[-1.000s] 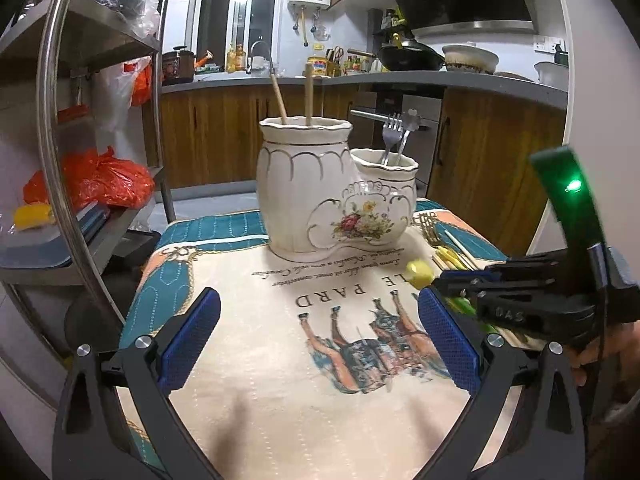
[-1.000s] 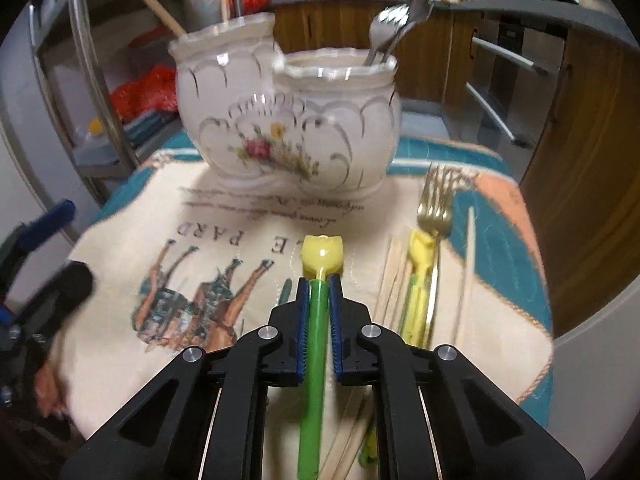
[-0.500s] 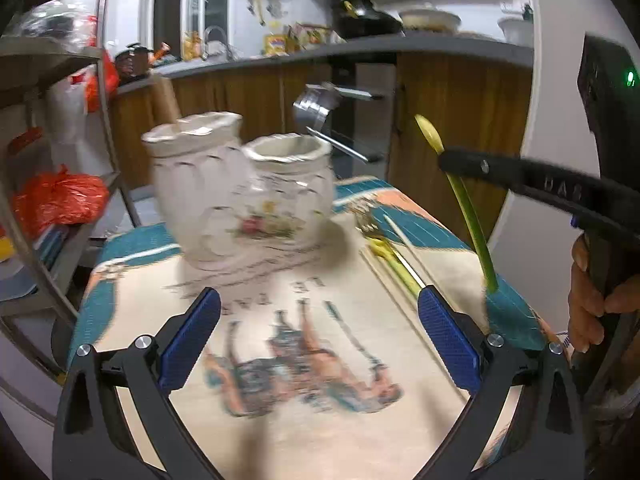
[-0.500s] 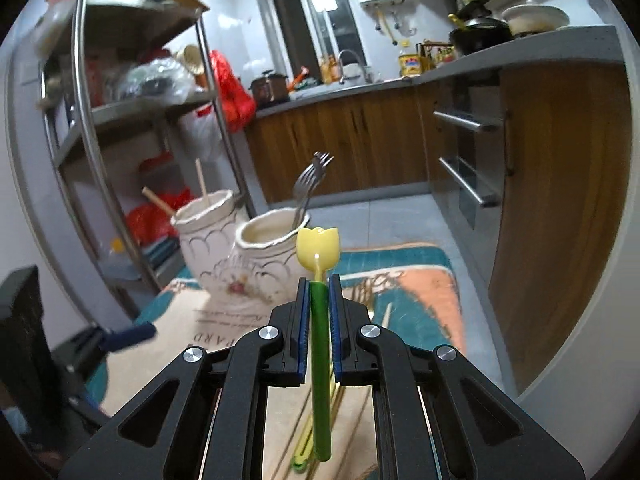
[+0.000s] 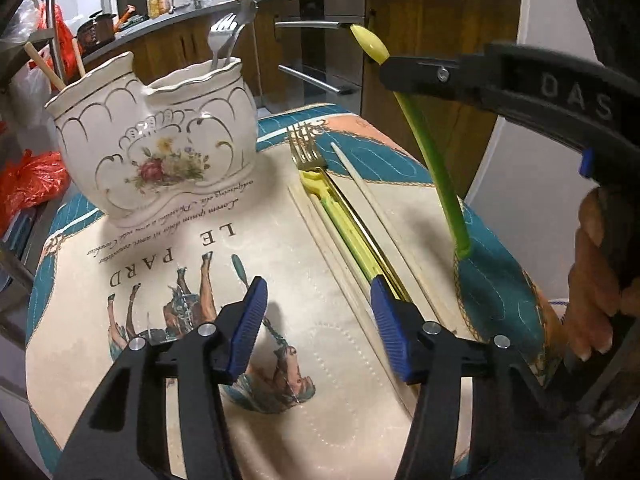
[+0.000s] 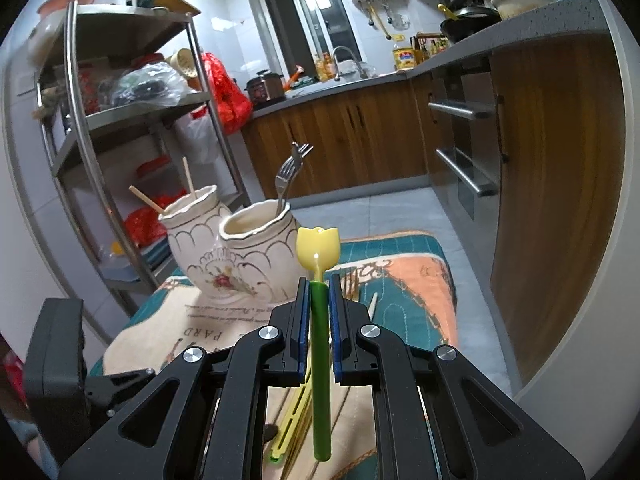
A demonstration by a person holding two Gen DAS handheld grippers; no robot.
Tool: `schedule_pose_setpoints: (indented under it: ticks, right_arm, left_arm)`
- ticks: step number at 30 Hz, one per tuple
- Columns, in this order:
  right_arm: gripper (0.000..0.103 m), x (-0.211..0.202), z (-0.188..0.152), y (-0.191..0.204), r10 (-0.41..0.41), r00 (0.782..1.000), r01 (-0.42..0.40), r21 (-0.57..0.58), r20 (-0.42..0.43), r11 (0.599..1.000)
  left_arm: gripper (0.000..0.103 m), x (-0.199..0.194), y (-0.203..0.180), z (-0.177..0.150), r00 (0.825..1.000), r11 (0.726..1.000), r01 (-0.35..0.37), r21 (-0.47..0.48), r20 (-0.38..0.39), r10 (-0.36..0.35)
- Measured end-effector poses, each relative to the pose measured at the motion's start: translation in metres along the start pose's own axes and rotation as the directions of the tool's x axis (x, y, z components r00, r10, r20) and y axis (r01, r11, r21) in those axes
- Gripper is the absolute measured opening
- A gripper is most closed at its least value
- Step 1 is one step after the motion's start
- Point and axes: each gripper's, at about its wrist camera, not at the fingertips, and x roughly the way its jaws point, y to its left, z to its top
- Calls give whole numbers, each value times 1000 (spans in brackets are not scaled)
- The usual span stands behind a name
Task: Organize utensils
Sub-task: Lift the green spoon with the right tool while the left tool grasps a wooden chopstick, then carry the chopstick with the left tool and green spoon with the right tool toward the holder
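Tulip utensil (image 6: 320, 344) pinched between right fingers (image 6: 335, 322).

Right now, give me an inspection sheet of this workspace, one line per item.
Surface: printed placemat with teal border covers the table.
Job's things: double ceramic holder upright on the mat; silver fork in its smaller pot, chopsticks in the taller one. Gold fork, a yellow-green utensil and loose chopsticks lie on the mat. Tulip-topped green utensil is lifted clear of the mat.
Clutter: nothing seen on the mat.
Grippers: left gripper open, empty, low over the mat; right gripper shut on the tulip-topped green utensil.
Cables: nothing seen.
Surroundings: metal shelf rack, wooden cabinets, counter with sink.
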Motion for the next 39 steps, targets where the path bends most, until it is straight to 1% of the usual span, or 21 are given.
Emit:
schedule_pose_setpoints:
  ticks: [2,8,10,11,13,14,15,18,20,23,25,26,29,31,34,36,39]
  right_arm:
    - [10,1,-1,0,6,1000,-6,-1,-4,1000]
    - [10,-2,-2,1,14,1000,-14,-1,2,1000]
    - [10,-2,-2,1,15,1000,-15,1,1,1000]
    - [10,-2,-2,1,15,1000,-15,-2,1,1000]
    - [10,-2,-2,1,13,1000,-13,-5,2,1000]
    - [10,-2,-2,1,13,1000,-13,-8,3,1000]
    - [10,-2,-2,1,11,1000,-11,-10,4,1000]
    - [10,-3,-3,1,10,1000,-10,-9,5,1000]
    - [10,-3,-3,-1,13,1000,-13,-4,7,1000]
    - [10,-4,-3,-2,16,1000,-16,-1,8,1000]
    - [10,-4,-3,-2,20,1000,-20,2,9,1000]
    - [10,-4,-3,-2,22,1000,-22,3,9,1000]
    - [10,-3,-4,0,27,1000,-27,2,8,1000]
    - [10,-3,-4,1,28,1000,-28,-1,8,1000]
    - [10,-1,-5,4,25,1000,-24,-16,5,1000]
    - [10,0,-7,6,23,1000,-23,-19,5,1000]
    - [10,0,-8,7,20,1000,-19,-26,11,999]
  left_arm:
    - [51,1,0,1,1000,1000,-16,-1,-6,16]
    - [51,3,1,0,1000,1000,-17,-7,-24,17]
    - [49,3,-2,1,999,1000,-25,12,-28,25]
    - [45,4,-2,0,999,1000,-19,15,-33,19]
    - [31,8,-2,1,999,1000,3,8,-32,-3]
    - [17,8,0,2,999,1000,10,15,-33,-9]
    - [8,8,1,2,999,1000,17,20,-36,-16]
    - [6,6,10,2,998,999,39,27,-46,-38]
    - [6,4,16,-1,998,998,39,47,-51,-37]
    - [5,-1,27,-7,998,995,16,97,-62,-10]
    - [5,-5,39,-11,997,994,8,105,-76,0]
    - [5,-8,47,-14,996,995,0,96,-84,8]
    - [5,-11,60,-15,996,998,9,66,-92,-3]
    - [8,-10,65,-16,996,999,-2,42,-88,5]
    - [10,-9,63,-18,997,1000,3,24,-73,-1]
    - [13,-6,61,-16,998,1000,11,8,-59,-11]
    - [12,-6,59,-15,999,1000,11,3,-36,-11]
